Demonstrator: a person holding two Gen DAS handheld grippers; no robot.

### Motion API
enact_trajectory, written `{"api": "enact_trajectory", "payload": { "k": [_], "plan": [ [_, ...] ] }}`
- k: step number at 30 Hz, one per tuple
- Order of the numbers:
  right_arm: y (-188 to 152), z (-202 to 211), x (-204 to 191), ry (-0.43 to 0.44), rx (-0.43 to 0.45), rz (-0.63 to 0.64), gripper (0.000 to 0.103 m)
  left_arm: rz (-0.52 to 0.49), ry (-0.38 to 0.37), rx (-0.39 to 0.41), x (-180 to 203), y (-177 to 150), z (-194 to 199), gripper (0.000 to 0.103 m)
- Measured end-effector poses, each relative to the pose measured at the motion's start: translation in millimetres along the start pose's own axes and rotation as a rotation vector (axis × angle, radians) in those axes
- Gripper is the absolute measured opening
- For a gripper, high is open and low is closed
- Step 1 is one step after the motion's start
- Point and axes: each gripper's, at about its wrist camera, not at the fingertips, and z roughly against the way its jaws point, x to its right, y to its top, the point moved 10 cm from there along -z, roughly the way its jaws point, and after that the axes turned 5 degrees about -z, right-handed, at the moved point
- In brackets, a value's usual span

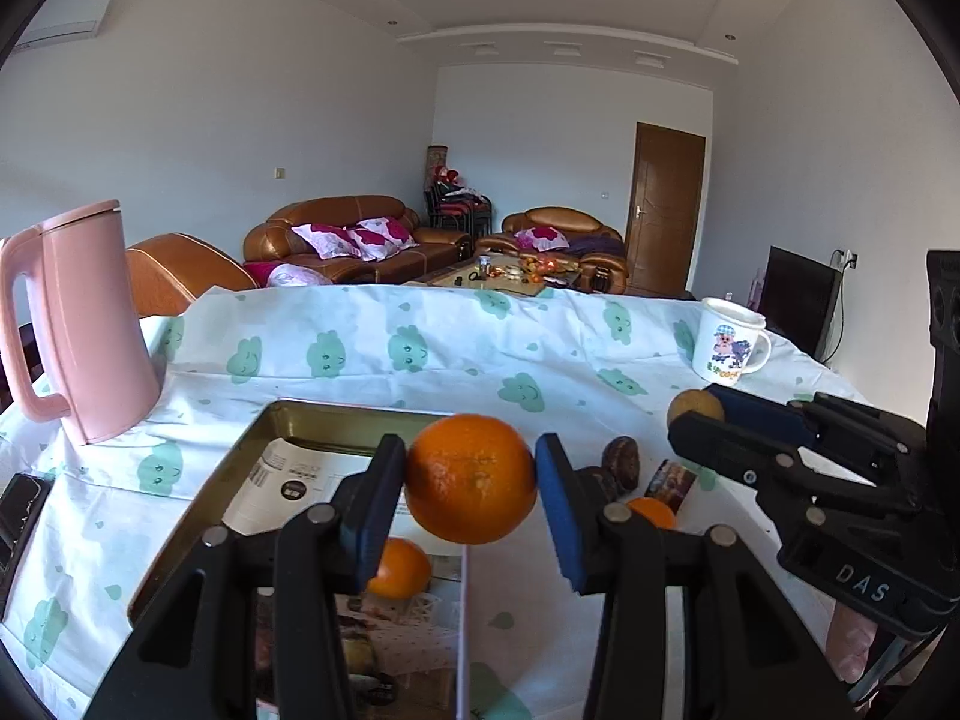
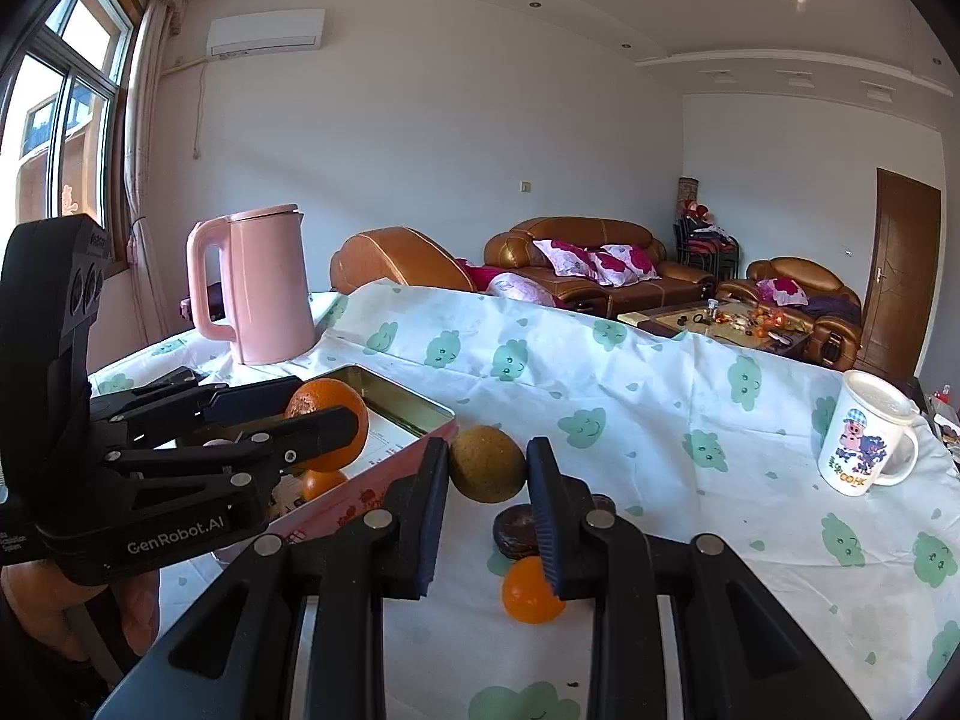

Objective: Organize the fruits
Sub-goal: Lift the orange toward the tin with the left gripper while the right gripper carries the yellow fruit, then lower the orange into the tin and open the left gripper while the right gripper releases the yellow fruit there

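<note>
Left hand-held gripper clamps round, glossy orange.

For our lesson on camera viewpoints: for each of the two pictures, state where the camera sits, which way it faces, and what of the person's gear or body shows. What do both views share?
Left wrist: on the left gripper, facing along its fingers across the table; it grips an orange over the tin tray; the right gripper shows at right.
Right wrist: on the right gripper, gripping a brownish fruit; the left gripper shows at left.
Shared: pink kettle, mug, sofas.
</note>
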Motion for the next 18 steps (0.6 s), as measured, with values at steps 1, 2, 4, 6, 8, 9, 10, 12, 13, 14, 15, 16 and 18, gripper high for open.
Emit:
{"api": "enact_trajectory", "payload": {
  "k": [1, 2, 4, 6, 8, 9, 10, 12, 13, 14, 15, 16, 18],
  "plan": [
    [1, -4, -6, 0.009, -0.003, 0.008, 0.028, 0.007, 0.01, -0.003, -9, 0, 1, 0.047],
    [2, -7, -10, 0.016, -0.006, 0.014, 0.028, 0.018, 0.019, -0.005, -17, 1, 1, 0.047],
    [3, -15, -19, 0.031, -0.015, 0.022, 0.028, 0.045, 0.035, -0.01, -36, 1, 1, 0.047],
    [3, -21, -28, 0.049, -0.024, 0.022, 0.028, 0.068, 0.051, -0.019, -53, 1, 1, 0.047],
    [3, -28, -36, 0.065, -0.035, 0.024, 0.028, 0.085, 0.07, -0.029, -68, 0, 0, 0.047],
    [2, -31, -40, 0.072, -0.04, 0.025, 0.028, 0.093, 0.079, -0.035, -74, -1, -1, 0.047],
    [2, -35, -44, 0.08, -0.046, 0.026, 0.028, 0.1, 0.085, -0.043, -80, -2, -2, 0.047],
    [0, -40, -53, 0.097, -0.058, 0.03, 0.028, 0.114, 0.094, -0.061, -91, -6, -4, 0.047],
    [-1, -43, -58, 0.108, -0.067, 0.033, 0.028, 0.118, 0.098, -0.069, -95, -8, -5, 0.047],
    [-3, -46, -63, 0.119, -0.076, 0.037, 0.028, 0.12, 0.102, -0.08, -98, -10, -7, 0.047],
    [-5, -48, -68, 0.126, -0.083, 0.043, 0.028, 0.123, 0.106, -0.089, -100, -12, -8, 0.047],
    [-7, -50, -74, 0.132, -0.09, 0.053, 0.028, 0.127, 0.111, -0.097, -103, -15, -9, 0.047],
    [-12, -53, -84, 0.148, -0.11, 0.07, 0.028, 0.133, 0.111, -0.117, -107, -20, -12, 0.047]
  ]
}}
